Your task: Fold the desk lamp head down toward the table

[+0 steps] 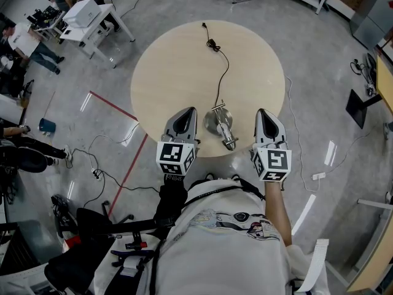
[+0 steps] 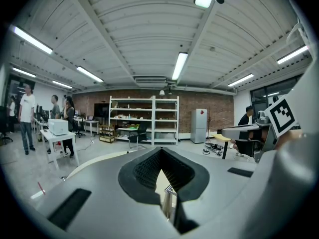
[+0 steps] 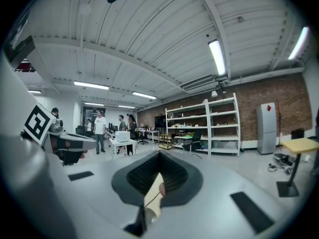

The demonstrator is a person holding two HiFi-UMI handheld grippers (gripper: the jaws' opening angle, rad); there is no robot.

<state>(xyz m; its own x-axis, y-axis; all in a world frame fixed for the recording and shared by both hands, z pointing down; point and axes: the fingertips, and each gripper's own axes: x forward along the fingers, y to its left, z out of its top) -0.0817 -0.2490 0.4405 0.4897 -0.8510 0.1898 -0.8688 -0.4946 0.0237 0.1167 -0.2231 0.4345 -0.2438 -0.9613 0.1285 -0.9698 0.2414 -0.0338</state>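
Observation:
A silver desk lamp point(image 1: 221, 125) with a round base stands near the front edge of the round beige table point(image 1: 178, 66). Its black cable point(image 1: 220, 63) runs away across the tabletop. In the head view my left gripper point(image 1: 186, 113) hangs just left of the lamp and my right gripper point(image 1: 264, 113) just right of it, both apart from it. Each gripper's jaws are shut with nothing held. In the left gripper view, a sliver of the lamp point(image 2: 169, 195) shows below the left gripper point(image 2: 161, 156). The right gripper point(image 3: 159, 158) shows only tabletop and cable below it.
A white desk with a printer point(image 1: 83, 12) and several people stand at the far left. A red floor line point(image 1: 126, 171) and loose cables point(image 1: 92, 165) run left of the table. White shelves point(image 2: 144, 121) and a fridge point(image 2: 198, 125) line the brick back wall.

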